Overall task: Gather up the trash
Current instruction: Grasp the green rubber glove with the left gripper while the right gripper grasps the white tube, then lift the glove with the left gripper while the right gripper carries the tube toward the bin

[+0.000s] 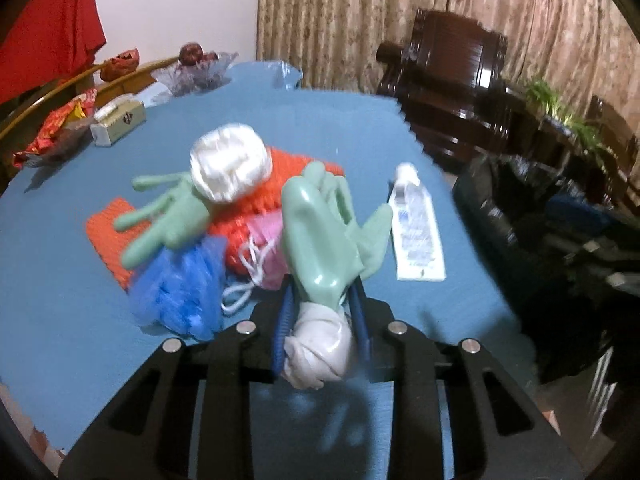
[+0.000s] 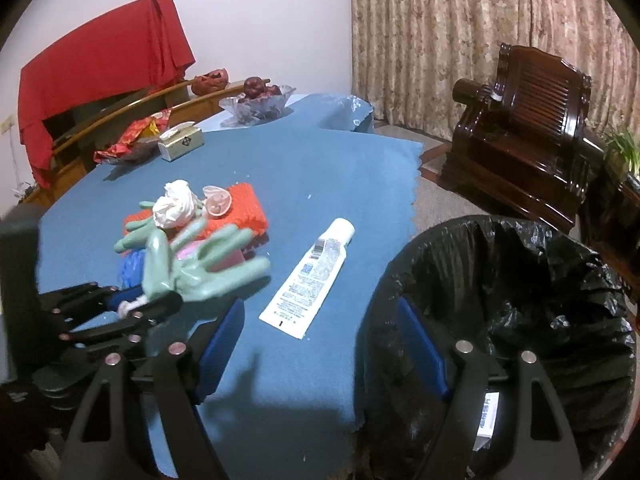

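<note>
My left gripper (image 1: 322, 300) is shut on a green rubber glove (image 1: 320, 232) with a white cuff and holds it above the blue table (image 1: 60, 280); it also shows in the right wrist view (image 2: 200, 268). A second green glove (image 1: 168, 216) with a white cuff lies on an orange cloth (image 1: 108, 240), beside a blue mesh puff (image 1: 180, 288) and a pink item (image 1: 268, 236). A white tube (image 2: 312, 276) lies on the table to the right of the pile. My right gripper (image 2: 320, 344) is open and empty, between the table edge and a black-lined trash bin (image 2: 520, 300).
A tissue box (image 2: 180, 144), red wrappers (image 2: 132, 140) and a glass fruit bowl (image 2: 256, 104) stand at the table's far side. A dark wooden armchair (image 2: 520, 128) stands to the right before curtains. A red cloth (image 2: 100, 68) hangs at the back left.
</note>
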Demonstrator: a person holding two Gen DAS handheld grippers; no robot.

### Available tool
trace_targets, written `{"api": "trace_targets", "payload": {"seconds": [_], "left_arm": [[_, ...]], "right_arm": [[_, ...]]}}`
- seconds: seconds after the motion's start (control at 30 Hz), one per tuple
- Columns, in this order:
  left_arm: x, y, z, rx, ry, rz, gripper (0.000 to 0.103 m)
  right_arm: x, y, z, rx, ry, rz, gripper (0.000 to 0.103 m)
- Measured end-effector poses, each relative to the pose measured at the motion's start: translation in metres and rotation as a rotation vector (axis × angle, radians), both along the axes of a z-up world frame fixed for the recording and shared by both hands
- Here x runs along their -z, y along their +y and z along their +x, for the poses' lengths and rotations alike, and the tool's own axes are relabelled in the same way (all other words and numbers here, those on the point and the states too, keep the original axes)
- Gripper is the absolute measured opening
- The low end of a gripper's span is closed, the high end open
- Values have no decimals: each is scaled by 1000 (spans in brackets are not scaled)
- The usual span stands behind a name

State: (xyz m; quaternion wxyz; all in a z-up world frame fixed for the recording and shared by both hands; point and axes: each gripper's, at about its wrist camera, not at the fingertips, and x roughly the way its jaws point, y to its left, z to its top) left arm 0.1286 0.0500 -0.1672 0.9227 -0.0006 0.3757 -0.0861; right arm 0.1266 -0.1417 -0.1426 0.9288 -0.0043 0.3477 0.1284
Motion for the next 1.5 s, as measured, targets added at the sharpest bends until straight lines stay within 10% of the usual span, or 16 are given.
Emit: {"api": "trace_targets", "payload": {"seconds": [0.53, 1.27, 1.5], "left_arm": [[-51, 23, 24, -75, -130, -31, 26], [-29, 38, 53, -96, -87, -22, 26], [-24, 37, 55, -101, -81, -9, 27]], "right_arm": [[0, 35, 57, 46, 10, 9, 67], [63, 48, 139, 126, 193, -122, 63], [66, 54, 133, 27, 211, -31, 39]]}}
